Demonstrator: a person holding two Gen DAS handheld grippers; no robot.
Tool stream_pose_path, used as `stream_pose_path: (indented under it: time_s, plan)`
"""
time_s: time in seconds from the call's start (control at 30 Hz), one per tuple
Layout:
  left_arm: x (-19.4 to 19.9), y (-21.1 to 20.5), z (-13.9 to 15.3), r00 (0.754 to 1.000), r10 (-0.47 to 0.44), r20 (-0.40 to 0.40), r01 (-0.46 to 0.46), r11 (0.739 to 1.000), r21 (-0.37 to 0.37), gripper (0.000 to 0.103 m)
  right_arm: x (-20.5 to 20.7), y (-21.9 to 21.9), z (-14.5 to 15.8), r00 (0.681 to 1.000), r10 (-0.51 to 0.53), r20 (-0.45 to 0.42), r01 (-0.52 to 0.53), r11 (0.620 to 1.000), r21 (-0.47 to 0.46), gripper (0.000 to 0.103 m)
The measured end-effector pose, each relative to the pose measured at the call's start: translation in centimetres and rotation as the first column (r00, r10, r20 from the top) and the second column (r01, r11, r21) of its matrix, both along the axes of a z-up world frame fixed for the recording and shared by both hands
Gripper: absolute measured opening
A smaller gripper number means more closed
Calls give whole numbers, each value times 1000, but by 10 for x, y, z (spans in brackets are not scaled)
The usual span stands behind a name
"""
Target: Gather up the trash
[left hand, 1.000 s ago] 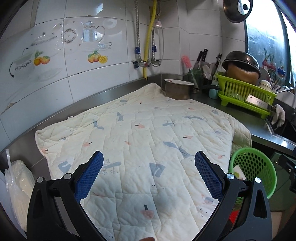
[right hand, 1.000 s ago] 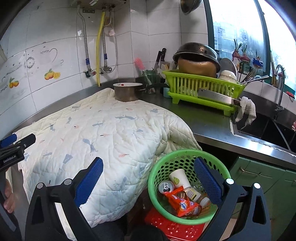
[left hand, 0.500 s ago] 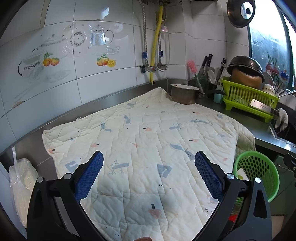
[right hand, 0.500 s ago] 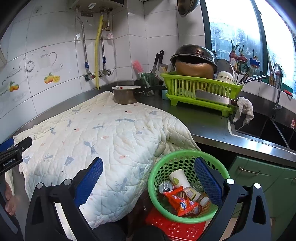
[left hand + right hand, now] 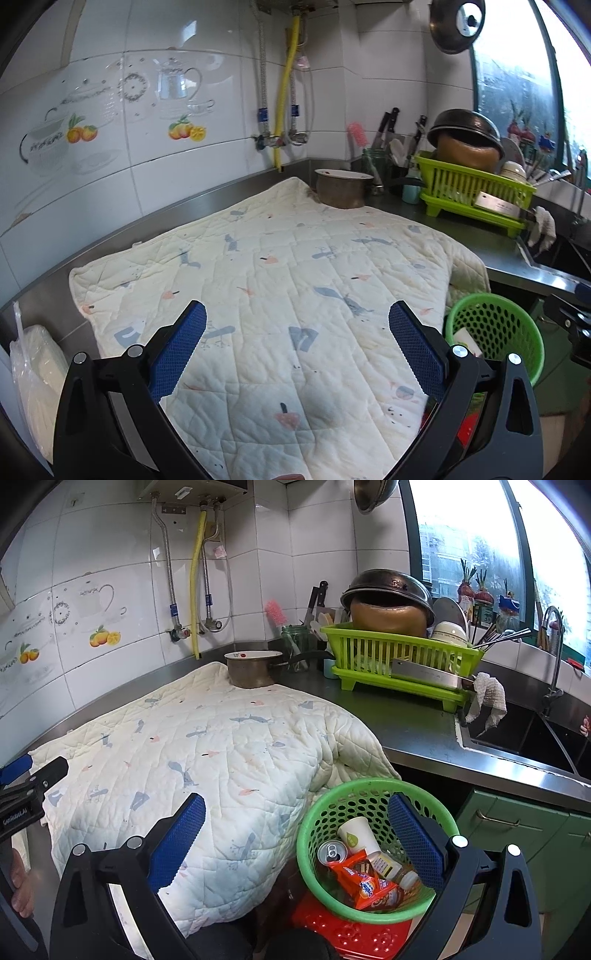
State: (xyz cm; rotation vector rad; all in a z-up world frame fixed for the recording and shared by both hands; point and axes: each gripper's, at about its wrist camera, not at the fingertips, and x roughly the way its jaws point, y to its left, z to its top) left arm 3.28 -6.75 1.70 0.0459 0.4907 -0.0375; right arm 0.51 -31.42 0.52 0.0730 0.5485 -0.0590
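The trash sits in the green basket (image 5: 373,853), which stands on a red stool (image 5: 343,934) just below the front edge of the desk (image 5: 417,731), beside the hanging corner of the quilt (image 5: 207,746). Inside it lie a paper cup (image 5: 357,836), a drink can (image 5: 331,852), an orange snack wrapper (image 5: 364,884) and a small bottle (image 5: 393,871).

The cup lies tilted, its long axis running from its base at the upper left down to the right, where the mouth is hidden. The can stands roughly upright with its opened top facing up. The bottle lies on its side, cap end toward the lower right. The wrapper lies flat across the bottom, long side running from upper left to lower right.

Judging by this, the collecting looks finished or nearly so: the quilt over the desk shows no loose trash in either view.

The right tool (image 5: 295,812) hovers over the basket's near side, jaws wide apart and empty. The left tool (image 5: 297,321) hangs above the quilt, likewise spread wide with nothing between its pads.
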Motion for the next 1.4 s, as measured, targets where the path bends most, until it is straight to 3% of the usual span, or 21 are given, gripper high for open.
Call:
stream_pose_path:
  time_s: [0.23, 1.4]
  plan:
    - [-4, -9, 2, 998, -55, 11, 55, 998, 5, 98, 0, 1, -1, 1000, 3, -2, -3, 1000, -4, 96]
    - [-8, -8, 3, 998, -63, 17, 63, 998, 1, 98, -1, 3, 1, 1000, 8, -4, -8, 1000, -6, 96]
